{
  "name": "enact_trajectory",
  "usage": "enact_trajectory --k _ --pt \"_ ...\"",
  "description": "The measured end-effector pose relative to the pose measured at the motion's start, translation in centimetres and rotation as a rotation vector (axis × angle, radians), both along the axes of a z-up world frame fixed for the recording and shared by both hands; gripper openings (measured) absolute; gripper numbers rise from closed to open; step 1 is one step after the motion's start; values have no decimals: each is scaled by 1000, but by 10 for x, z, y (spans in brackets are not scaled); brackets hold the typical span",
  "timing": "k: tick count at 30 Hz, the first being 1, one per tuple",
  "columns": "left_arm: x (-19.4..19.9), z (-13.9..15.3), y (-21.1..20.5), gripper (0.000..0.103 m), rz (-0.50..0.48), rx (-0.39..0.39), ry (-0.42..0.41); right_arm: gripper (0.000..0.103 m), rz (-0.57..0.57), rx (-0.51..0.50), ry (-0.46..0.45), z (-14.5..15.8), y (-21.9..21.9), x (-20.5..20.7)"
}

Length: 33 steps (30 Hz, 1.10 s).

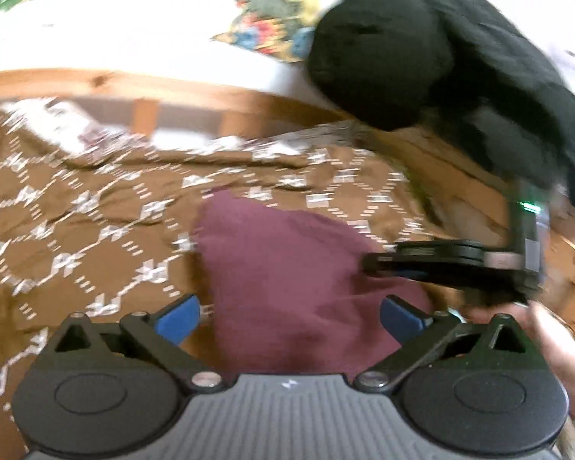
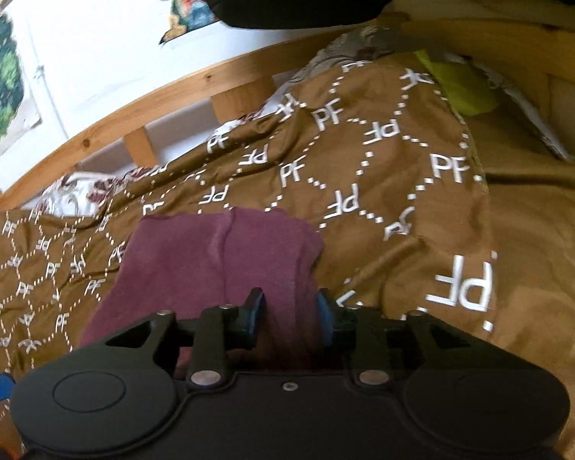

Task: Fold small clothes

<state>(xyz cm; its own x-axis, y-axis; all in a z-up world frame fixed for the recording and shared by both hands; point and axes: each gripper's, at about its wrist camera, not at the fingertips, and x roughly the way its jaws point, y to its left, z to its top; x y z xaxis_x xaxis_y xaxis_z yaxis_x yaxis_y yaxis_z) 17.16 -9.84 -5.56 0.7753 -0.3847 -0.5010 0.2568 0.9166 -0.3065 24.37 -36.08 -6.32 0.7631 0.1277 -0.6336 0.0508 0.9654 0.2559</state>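
Matt maroon cloth garment (image 2: 218,264) on soft brown printed bedspread (image 2: 364,176); knotty, smooth wooden bed rail (image 2: 134,115).

A brown bedspread (image 2: 383,176) printed with white "PF" letters and dotted diamonds fills the middle of the frame. A wooden bed rail (image 2: 142,111) runs along its upper edge, against a white wall (image 2: 96,38) with a colourful poster (image 2: 0,84) at upper left. A yellow-green cloth (image 2: 460,84) lies at upper right.

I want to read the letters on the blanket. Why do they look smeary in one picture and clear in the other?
Left wrist view: motion blur smears the brown patterned blanket and the wooden bed rail. Right wrist view: sharper, so the white PF letters read clearly, though the fisheye lens curves the rail.
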Motion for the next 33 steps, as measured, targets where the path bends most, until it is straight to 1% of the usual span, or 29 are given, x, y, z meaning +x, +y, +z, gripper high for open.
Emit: enact_trajectory --k 1,2,4,5,7,9,10,12,14,16,17,19,20,21,24,30,32,33 --pt "4 -2 4 102 25 -6 24 48 -15 9 0 1 -2 -2" --pt "8 -5 9 102 51 -15 52 54 -32 18 -2 3 -4 -5" --pt "17 -12 18 102 83 -41 116 72 -56 36 -19 7 -7 -13" --pt "22 -16 22 102 94 -53 150 77 -63 44 -32 10 -8 -18" --pt "28 -25 27 102 104 -69 207 91 -71 62 -52 15 -8 -26" --pt "33 -33 30 102 111 -74 260 99 -62 94 -73 22 -5 -37" --pt "35 -36 31 102 112 -73 284 101 -51 107 -80 25 -1 -42" --pt "35 -44 31 102 103 -72 318 102 -25 109 -79 30 8 -51" --pt "32 -47 32 102 99 -77 337 102 -1 58 -38 33 22 -54" --pt "29 -47 32 102 94 -77 342 102 6 -38 15 31 35 -57" --pt "27 -46 33 102 93 -74 337 102 5 -107 51 28 42 -57" --pt "22 -41 34 102 97 -71 322 102 -24 -214 117 24 50 -56" --pt "20 -39 35 102 98 -69 312 102 -39 -247 147 23 52 -56" --pt "18 -36 35 102 96 -65 300 102 -48 -261 172 20 51 -56" --pt "15 -32 36 102 95 -58 287 102 -64 -268 205 18 49 -60" --pt "17 -35 39 102 93 -62 314 102 -110 -280 246 16 39 -69" --pt "20 -40 35 102 93 -29 343 102 -124 -274 268 15 38 -70" --pt "22 -43 33 102 93 -1 359 102 -131 -271 278 15 37 -70"
